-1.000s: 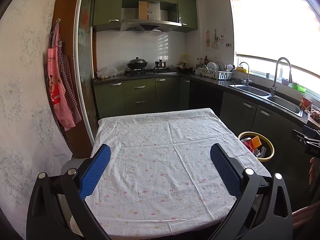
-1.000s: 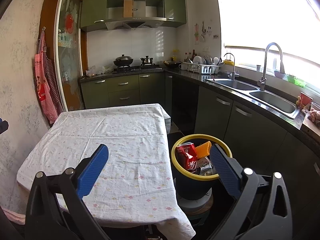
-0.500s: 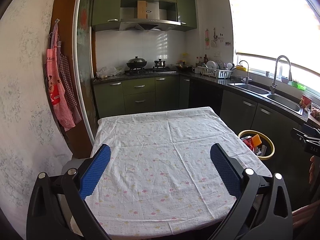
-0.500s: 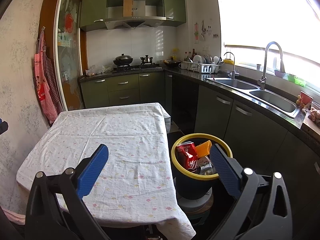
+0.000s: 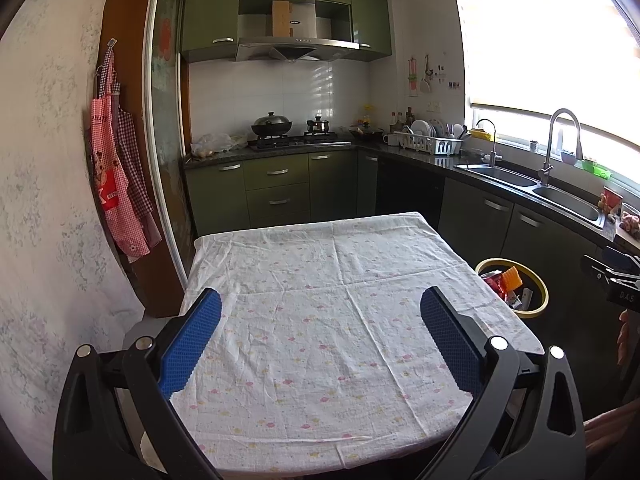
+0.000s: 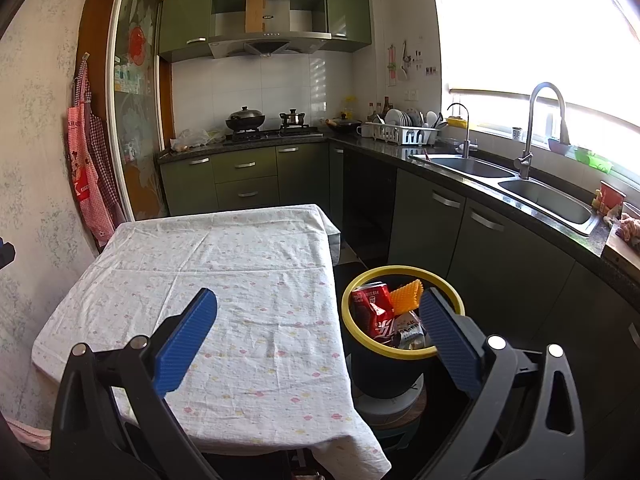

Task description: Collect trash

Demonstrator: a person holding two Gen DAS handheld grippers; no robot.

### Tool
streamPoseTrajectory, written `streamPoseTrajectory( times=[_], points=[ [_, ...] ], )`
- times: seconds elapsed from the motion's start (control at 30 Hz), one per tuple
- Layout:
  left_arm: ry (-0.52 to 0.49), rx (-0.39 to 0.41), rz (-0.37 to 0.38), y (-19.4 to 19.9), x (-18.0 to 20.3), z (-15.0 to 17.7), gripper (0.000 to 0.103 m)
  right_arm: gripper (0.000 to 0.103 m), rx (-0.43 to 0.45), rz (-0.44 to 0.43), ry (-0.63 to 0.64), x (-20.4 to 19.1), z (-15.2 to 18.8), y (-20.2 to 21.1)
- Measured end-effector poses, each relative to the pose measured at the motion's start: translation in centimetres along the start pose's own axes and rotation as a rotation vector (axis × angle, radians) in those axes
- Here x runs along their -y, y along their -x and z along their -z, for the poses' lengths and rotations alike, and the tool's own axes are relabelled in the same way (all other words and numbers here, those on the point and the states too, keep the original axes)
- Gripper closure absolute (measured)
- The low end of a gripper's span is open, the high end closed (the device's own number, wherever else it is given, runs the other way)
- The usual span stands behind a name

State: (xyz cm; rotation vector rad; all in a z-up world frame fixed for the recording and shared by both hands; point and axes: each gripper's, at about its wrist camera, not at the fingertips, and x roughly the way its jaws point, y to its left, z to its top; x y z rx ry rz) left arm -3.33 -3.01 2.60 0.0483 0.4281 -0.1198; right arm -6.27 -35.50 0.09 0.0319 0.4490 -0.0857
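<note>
A dark bin with a yellow rim stands on a low stool right of the table. It holds a crushed red can, an orange wrapper and other wrappers. The bin also shows in the left wrist view. My left gripper is open and empty above the table's near half. My right gripper is open and empty, over the table's right edge with its right finger in front of the bin. The table with its white flowered cloth bears no trash that I can see.
Green kitchen cabinets and a dark counter with a double sink run along the right. A stove with pots is at the back. Aprons hang on the left wall. The other gripper's body shows at the right edge.
</note>
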Motion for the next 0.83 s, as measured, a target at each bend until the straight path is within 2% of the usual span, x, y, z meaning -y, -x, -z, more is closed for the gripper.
streamPoseTrajectory(
  times=[0.57,0.73,0.83],
  points=[
    [0.014,-0.044,0.01,-2.1,-0.5,0.2,0.005,0.007,-0.037,-0.006,-0.002,-0.1,0.2,-1.1],
    [0.03,-0.109,0.026,-5.5,-1.4,0.0,0.005,0.007,-0.037,-0.024,0.022,-0.8,-1.1,-2.9],
    [0.023,-0.177,-0.009,-10.3,-2.8,-0.1,0.005,0.007,-0.063,-0.075,0.044,-2.2,-2.8,-6.7]
  ],
)
